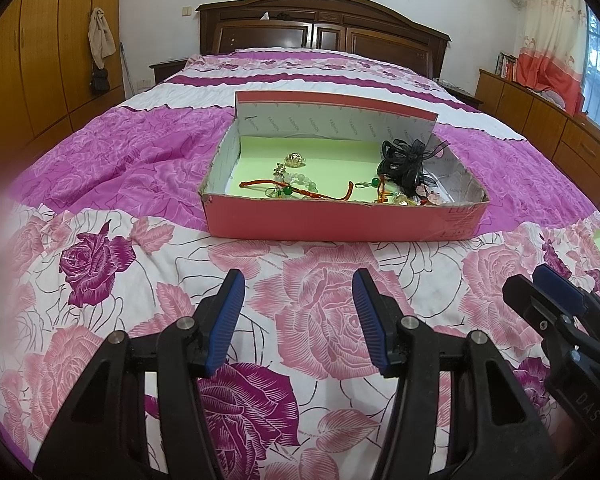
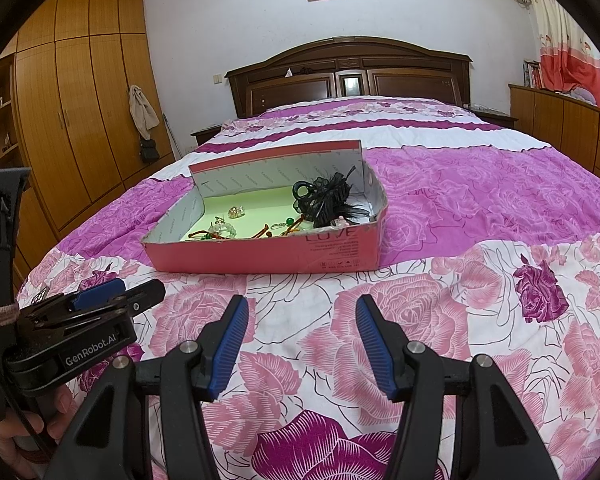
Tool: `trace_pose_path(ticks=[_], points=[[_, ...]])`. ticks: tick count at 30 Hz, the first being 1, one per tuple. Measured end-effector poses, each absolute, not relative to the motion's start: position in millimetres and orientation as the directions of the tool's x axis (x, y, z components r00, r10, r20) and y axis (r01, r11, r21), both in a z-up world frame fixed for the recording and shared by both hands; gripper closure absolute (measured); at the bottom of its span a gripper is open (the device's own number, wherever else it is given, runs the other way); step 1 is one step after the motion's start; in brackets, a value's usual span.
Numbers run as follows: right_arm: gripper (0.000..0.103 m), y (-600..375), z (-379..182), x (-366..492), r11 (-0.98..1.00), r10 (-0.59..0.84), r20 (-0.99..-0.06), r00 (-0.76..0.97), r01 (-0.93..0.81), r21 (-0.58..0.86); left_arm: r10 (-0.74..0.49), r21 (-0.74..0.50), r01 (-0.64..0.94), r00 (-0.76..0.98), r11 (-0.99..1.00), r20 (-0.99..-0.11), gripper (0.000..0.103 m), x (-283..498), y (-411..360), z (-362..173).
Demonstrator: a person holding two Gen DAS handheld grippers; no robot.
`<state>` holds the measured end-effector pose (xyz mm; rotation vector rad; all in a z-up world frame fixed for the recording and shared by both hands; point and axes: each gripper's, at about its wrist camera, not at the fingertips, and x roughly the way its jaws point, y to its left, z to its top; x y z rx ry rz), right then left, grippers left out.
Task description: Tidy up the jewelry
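Two grippers: your left gripper [image 1: 298, 280] and right gripper [image 2: 302, 306] hover over the bedspread [image 1: 140, 288], jaws apart, holding nothing.
Jewelry [image 1: 296, 188]: lies in the pink box [image 1: 340, 220], ahead of both your grippers.
Black bow [image 1: 410, 160]: at the box's right end.

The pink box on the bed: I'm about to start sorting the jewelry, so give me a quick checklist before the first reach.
1. Left gripper jaws apart and empty: ok.
2. Right gripper jaws apart and empty: ok.
3. Pink box top open, contents reachable: ok.
4. Path over the bedspread to the box free of things: ok.
5. Red cord free of the beaded pieces: cannot tell, they overlap.
6. Black hair bow clear of smaller pieces: not ok, it lies over some at the right end.
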<state>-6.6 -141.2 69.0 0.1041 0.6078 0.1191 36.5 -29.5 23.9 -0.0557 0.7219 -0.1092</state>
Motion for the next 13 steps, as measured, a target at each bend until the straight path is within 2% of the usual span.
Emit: trace_pose_path(ticks=[13], points=[[0.044,-140.8,67.9,-7.5,0.988,0.142,-0.565,0.812,-0.079,0.136,-0.122,-0.092,0.082,0.741,0.992,-0.661,0.055,35.9,-28.4,21.7]])
